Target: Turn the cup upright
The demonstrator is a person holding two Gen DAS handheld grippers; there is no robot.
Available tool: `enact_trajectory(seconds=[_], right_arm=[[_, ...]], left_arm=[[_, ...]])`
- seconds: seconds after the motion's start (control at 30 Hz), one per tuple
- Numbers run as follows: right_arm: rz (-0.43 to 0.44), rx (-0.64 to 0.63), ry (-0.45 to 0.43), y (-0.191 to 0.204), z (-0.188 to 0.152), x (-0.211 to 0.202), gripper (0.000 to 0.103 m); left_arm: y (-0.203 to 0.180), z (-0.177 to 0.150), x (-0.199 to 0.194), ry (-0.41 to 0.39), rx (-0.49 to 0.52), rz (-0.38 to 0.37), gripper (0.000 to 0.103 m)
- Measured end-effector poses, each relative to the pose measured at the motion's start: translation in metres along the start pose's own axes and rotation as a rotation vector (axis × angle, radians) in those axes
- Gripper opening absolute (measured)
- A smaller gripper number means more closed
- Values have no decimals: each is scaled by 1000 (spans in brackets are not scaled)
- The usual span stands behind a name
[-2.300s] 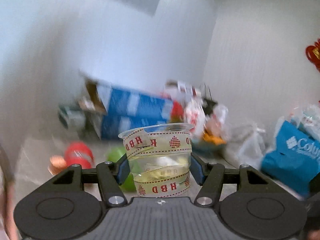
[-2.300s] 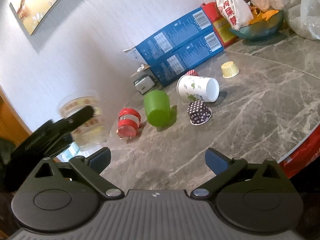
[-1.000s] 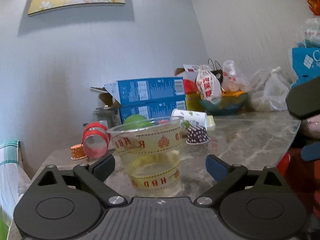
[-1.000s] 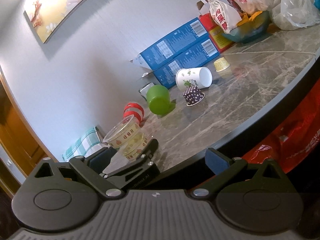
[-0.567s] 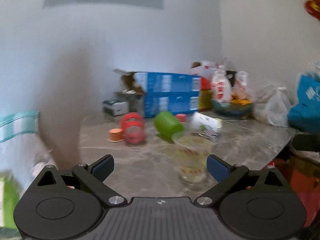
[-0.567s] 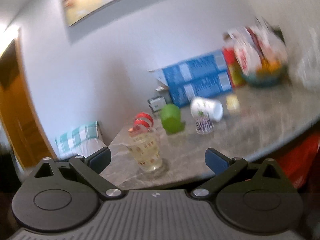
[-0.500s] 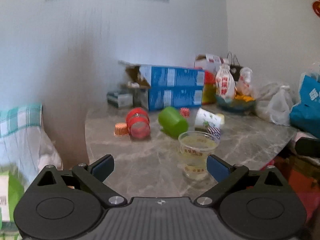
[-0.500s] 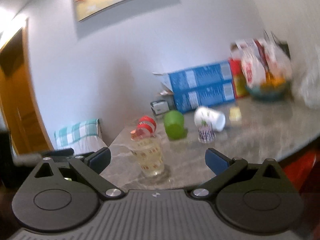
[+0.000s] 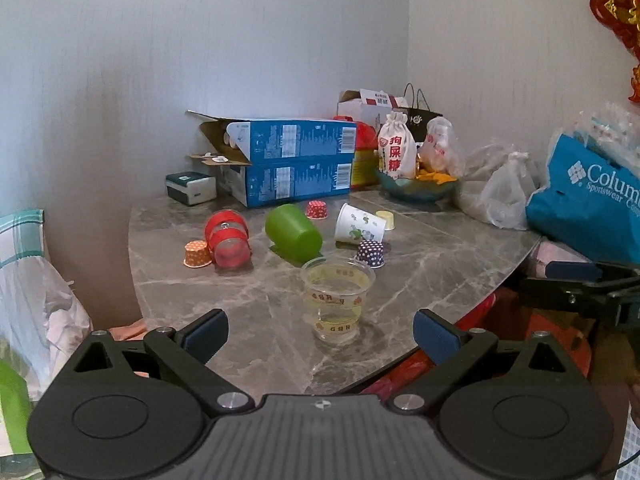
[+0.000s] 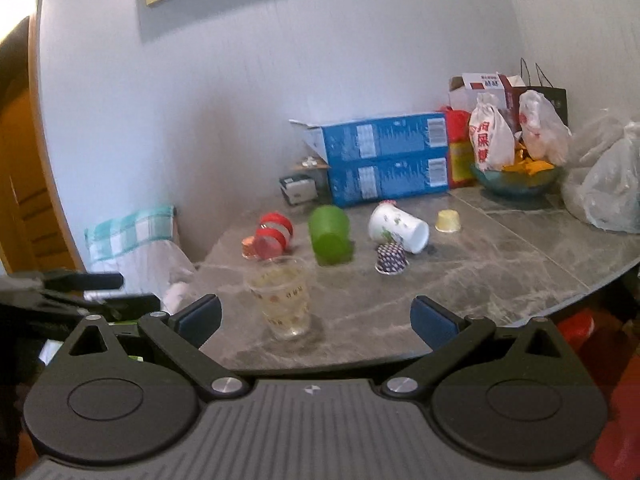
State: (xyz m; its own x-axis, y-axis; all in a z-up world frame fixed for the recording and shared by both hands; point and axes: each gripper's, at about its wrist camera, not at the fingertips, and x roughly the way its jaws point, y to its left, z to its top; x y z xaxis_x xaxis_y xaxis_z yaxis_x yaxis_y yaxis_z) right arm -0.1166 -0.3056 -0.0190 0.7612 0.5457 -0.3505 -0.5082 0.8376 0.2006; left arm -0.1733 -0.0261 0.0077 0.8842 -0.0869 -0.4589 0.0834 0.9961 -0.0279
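the clear cup was released upright near the table's front edge; both grippers' jaws were kept wide, so the flip seemed finished.

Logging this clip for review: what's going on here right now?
Nothing is held. The clear cup stands upright near the table edge, and both the left gripper and right gripper are open, set back from it. The green cup, white cup and red cup lie on their sides.
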Motion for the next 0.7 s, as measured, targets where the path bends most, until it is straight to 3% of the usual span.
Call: enact_trajectory(seconds=[0.7], right_arm=[[30,-45,1,1,11,-14,102]], left_arm=[[-3,9,-4,31,-14,-11,100]])
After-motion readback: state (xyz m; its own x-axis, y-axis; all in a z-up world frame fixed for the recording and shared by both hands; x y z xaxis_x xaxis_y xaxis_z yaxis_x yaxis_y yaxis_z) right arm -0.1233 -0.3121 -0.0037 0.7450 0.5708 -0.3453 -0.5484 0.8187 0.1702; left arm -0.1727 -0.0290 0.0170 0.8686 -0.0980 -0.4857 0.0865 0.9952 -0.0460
